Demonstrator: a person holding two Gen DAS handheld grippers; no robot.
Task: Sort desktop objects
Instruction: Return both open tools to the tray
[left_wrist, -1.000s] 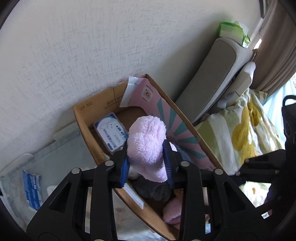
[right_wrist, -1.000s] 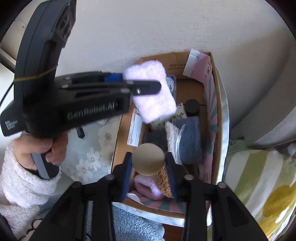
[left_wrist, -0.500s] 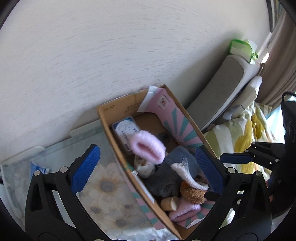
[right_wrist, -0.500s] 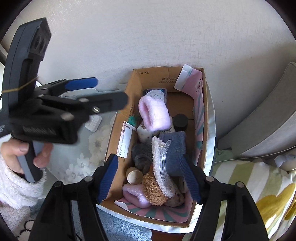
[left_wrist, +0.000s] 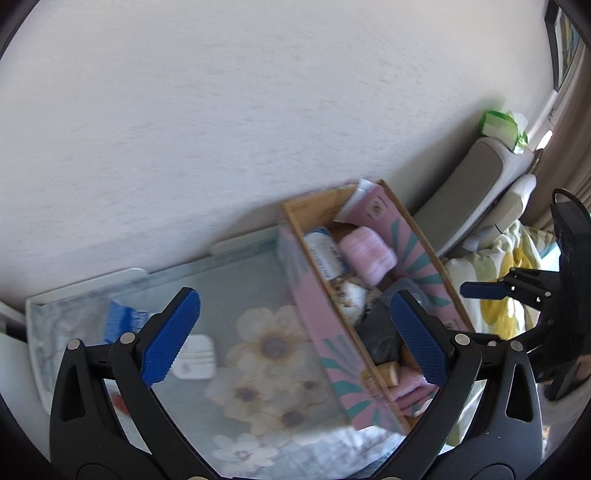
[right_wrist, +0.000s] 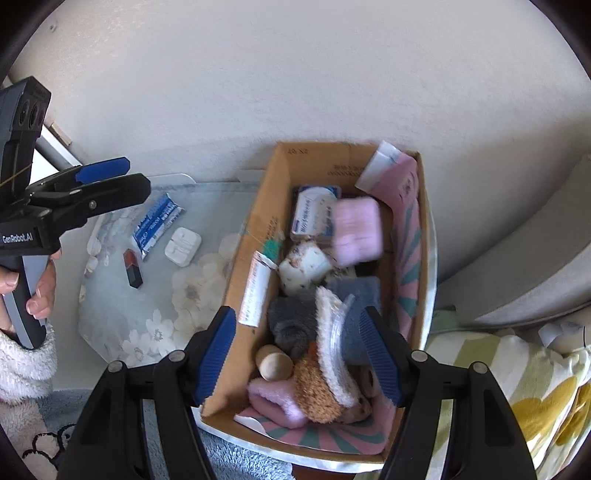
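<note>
Both tongs are spread wide and hold nothing. The left tongs (left_wrist: 293, 338) hang over the flowered worktop (left_wrist: 258, 373), and the right tongs (right_wrist: 299, 356) hang over the near end of the cardboard box (right_wrist: 258, 229).

The right wrist view looks straight down into the box, which stands at the worktop's right edge against the wall. A pink fluffy sock (right_wrist: 356, 230) lies near the far end, blurred, touching a white-and-blue packet (right_wrist: 314, 214). Closer in sit a speckled white roll (right_wrist: 304, 269), a grey fluffy bundle (right_wrist: 291, 323), a blue towel (right_wrist: 358, 295), a wooden peg (right_wrist: 275, 362), a brown fuzzy ball (right_wrist: 319, 395) and a second pink sock (right_wrist: 273, 400) at the near end. That makes two pink socks, one of everything else.

This view also shows three loose things on the worktop, left of the box: a blue-and-white wrapper (right_wrist: 157, 225), a white ridged block (right_wrist: 183, 245) and a small red-and-black piece (right_wrist: 133, 267), near one another but apart.

The left wrist view is blurrier. Its right finger (left_wrist: 419, 338) covers part of the box's middle, and its left finger (left_wrist: 170, 336) overlaps the white block. Only this view shows a green-and-white pack (left_wrist: 500, 125) on a grey cushion (left_wrist: 476, 184) beyond the box.
</note>
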